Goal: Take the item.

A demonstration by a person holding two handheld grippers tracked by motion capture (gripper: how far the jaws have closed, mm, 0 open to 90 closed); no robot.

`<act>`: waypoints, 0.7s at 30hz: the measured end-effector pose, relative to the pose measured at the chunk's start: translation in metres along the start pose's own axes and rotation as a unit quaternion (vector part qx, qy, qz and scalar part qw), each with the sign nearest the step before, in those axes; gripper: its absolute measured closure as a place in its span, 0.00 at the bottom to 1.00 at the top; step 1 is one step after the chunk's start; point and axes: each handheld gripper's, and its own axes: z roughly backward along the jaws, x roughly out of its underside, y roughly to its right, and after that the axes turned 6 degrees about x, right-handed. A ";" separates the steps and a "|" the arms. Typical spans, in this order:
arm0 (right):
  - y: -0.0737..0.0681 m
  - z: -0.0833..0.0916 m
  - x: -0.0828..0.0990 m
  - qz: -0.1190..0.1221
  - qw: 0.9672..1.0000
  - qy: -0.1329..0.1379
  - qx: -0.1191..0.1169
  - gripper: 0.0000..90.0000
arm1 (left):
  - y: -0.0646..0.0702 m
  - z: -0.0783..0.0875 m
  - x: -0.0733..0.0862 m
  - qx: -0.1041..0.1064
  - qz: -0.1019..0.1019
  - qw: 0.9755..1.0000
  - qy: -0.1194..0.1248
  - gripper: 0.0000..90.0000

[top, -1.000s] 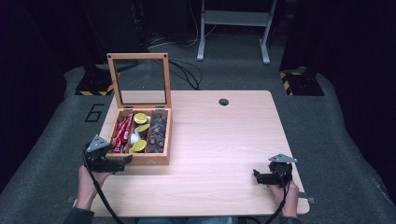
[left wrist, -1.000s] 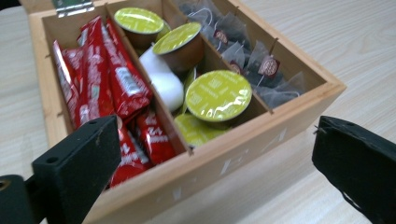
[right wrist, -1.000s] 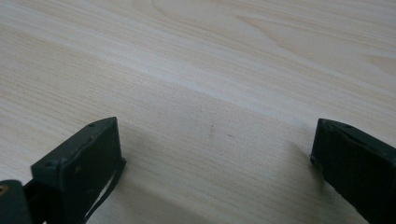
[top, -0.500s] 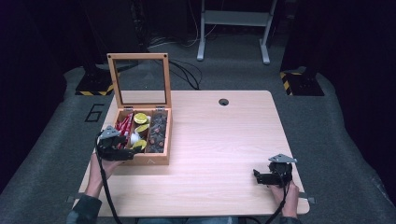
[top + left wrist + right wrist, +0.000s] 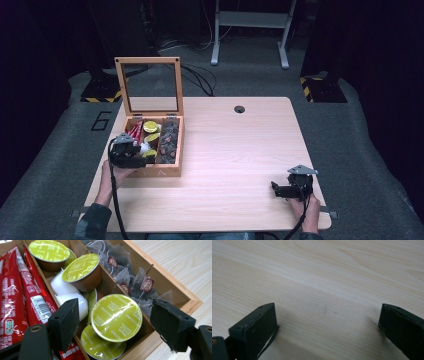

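A wooden box [image 5: 167,171] stands on the table's left side with its glass lid [image 5: 150,82] raised. It holds red sachets [image 5: 15,297] on one side, green-lidded coffee capsules in the middle and tea bags [image 5: 130,282] on the other. My left gripper [image 5: 134,150] hangs over the box's near-left part. Its jaws have just been closing and stand either side of one green-lidded capsule [image 5: 116,317], with a small gap on each side. My right gripper [image 5: 276,189] rests low over bare tabletop [image 5: 324,285] near the front right corner, jaws wide apart with nothing between them.
A round cable hole [image 5: 239,109] sits in the table's far middle. Beyond the table stand a white metal frame [image 5: 250,20], floor cables and two yellow-and-black striped bases [image 5: 320,90]. White capsules [image 5: 63,290] lie beside the left jaw.
My left gripper moved from beside the box's front-left corner to over its compartments, sinking slightly, and its jaws narrowed around a green capsule. The right gripper stayed put.
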 end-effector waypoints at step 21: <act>0.002 0.000 0.000 0.005 1.000 0.000 -0.006 0.01 | -0.006 -0.010 0.003 0.026 0.009 0.999 -0.019 0.40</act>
